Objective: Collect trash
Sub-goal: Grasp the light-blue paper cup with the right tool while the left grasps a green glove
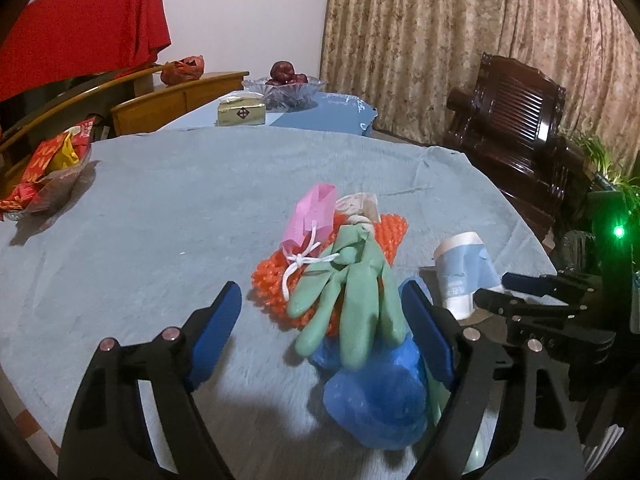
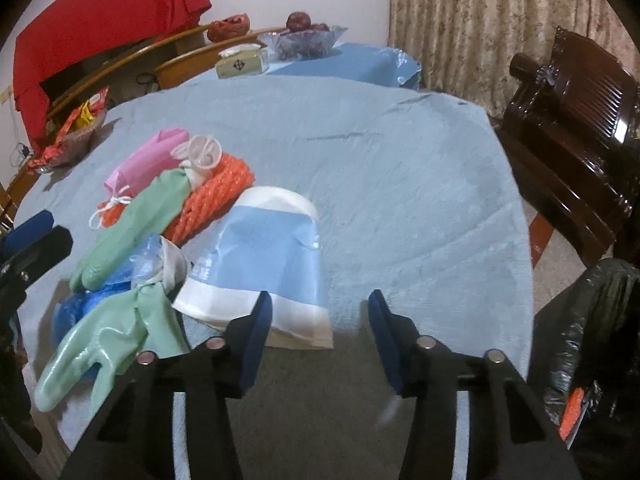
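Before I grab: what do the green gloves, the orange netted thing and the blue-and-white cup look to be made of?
Green gloves: rubber or latex by the look, smooth and slightly glossy where light catches the fingers.
Orange net: likely foam mesh, matte, with puffy open cells.
Blue-and-white cup: probably paper, thin-walled and flattened, with a faint sheen.

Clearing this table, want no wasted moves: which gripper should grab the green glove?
Left. The left gripper already straddles the green glove, jaws open; the right gripper faces the blue-and-white bag.

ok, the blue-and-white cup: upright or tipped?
Tipped. The blue-and-white cup lies on its side on the tablecloth, open mouth facing away from the right-wrist camera.
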### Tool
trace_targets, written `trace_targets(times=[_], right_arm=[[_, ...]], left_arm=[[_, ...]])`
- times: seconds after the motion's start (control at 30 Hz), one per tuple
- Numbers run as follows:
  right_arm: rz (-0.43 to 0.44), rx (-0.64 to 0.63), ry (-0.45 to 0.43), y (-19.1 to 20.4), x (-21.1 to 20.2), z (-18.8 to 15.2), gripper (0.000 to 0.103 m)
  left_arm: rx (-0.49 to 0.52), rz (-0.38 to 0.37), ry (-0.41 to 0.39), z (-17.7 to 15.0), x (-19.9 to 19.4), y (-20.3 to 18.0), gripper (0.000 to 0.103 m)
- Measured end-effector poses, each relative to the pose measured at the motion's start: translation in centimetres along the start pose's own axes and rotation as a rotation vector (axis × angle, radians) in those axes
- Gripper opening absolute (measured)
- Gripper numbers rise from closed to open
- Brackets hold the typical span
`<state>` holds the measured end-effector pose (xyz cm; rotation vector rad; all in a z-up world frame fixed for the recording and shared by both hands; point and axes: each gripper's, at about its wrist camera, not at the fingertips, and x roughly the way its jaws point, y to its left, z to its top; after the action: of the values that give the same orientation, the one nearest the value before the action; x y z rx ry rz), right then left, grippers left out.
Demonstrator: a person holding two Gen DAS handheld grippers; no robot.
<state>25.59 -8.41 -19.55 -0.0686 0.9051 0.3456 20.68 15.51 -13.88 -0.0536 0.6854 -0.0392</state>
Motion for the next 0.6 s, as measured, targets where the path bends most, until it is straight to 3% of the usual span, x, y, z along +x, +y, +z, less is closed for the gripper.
trace_targets(times=[0.1,0.3,0.6], right_arm=[[0.043,-0.003,0.012,0.2,0.2,0.1,0.029],[0.072,0.022,0.001,-0.2,-0.6,0.3,0.017],[0.046,-0.005,-0.073,0.2,-2.8,1.4,0.013]], left_arm=[[0.001,-0.002,0.007,0.3,0.8,-0.2,0.076],[0.017,-0.02,0.037,0.7,2.4,-1.0,0.061],[0.035,-0.071,0.08,0.2,3.5,-2.1,0.019]])
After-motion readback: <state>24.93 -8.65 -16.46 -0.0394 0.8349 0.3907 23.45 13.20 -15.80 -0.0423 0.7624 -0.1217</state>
